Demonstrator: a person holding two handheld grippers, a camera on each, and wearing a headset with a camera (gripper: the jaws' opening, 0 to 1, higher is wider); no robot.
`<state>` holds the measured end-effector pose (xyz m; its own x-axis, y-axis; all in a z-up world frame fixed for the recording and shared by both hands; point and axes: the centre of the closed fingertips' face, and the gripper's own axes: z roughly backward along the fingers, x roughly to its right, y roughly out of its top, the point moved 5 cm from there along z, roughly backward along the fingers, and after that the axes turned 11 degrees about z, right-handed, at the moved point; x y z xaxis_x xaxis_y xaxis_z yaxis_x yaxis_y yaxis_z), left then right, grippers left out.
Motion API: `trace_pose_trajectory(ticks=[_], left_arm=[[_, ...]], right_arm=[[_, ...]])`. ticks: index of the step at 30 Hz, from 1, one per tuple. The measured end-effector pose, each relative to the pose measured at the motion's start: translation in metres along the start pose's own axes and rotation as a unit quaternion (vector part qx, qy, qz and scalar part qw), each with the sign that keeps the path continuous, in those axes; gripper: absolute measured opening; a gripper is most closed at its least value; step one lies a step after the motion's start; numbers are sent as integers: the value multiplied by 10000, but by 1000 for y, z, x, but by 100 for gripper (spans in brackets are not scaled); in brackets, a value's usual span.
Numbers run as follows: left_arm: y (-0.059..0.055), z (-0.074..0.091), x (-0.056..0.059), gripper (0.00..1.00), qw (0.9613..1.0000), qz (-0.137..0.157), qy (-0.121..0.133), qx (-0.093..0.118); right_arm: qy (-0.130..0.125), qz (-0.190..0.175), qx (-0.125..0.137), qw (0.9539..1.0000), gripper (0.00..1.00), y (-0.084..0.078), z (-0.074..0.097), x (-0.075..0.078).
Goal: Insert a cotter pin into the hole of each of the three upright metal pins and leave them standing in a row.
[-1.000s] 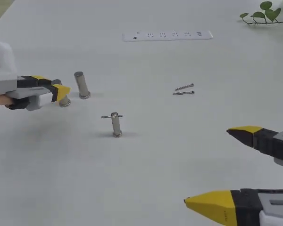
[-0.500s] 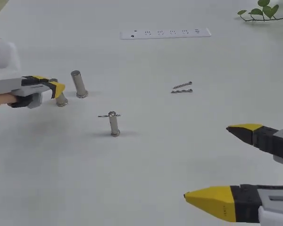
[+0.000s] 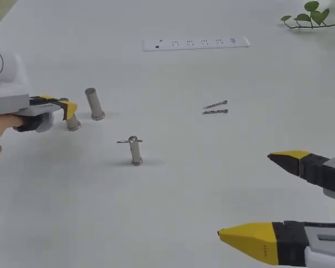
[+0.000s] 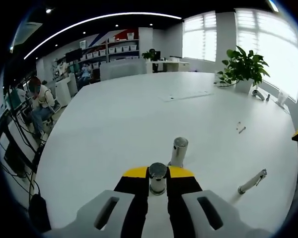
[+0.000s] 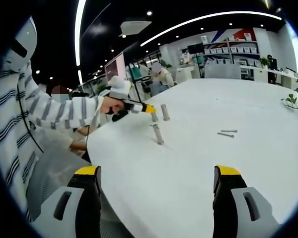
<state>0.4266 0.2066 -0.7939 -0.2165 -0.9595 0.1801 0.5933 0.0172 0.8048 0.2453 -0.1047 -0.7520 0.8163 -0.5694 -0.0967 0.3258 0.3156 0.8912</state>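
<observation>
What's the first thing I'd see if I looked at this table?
Probably the big yellow-tipped tongs of the right gripper, wide open at the near right over the white table. Next, the left gripper at the left side, its tongs shut on a short silver metal pin, and the middle silver pin already wearing a thin wire cotter pin.

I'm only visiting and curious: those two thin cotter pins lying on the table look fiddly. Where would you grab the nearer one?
Probably near one end of the nearer cotter pin, coming down from above, jaws across its thin width. It lies flat, so nothing fits under it, and the other end stays free for a hole. The open right hand-held gripper looks closest.
</observation>
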Motion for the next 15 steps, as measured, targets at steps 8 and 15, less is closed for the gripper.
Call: trace_pose_trajectory(ticks=[8, 15], left_arm=[[-1, 9, -2, 11, 9996, 277, -27, 10], [5, 28, 0, 11, 9997, 189, -45, 111]], right_arm=[[6, 17, 2, 10000, 94, 0, 0, 1], [52, 63, 14, 10000, 94, 1, 0, -1]])
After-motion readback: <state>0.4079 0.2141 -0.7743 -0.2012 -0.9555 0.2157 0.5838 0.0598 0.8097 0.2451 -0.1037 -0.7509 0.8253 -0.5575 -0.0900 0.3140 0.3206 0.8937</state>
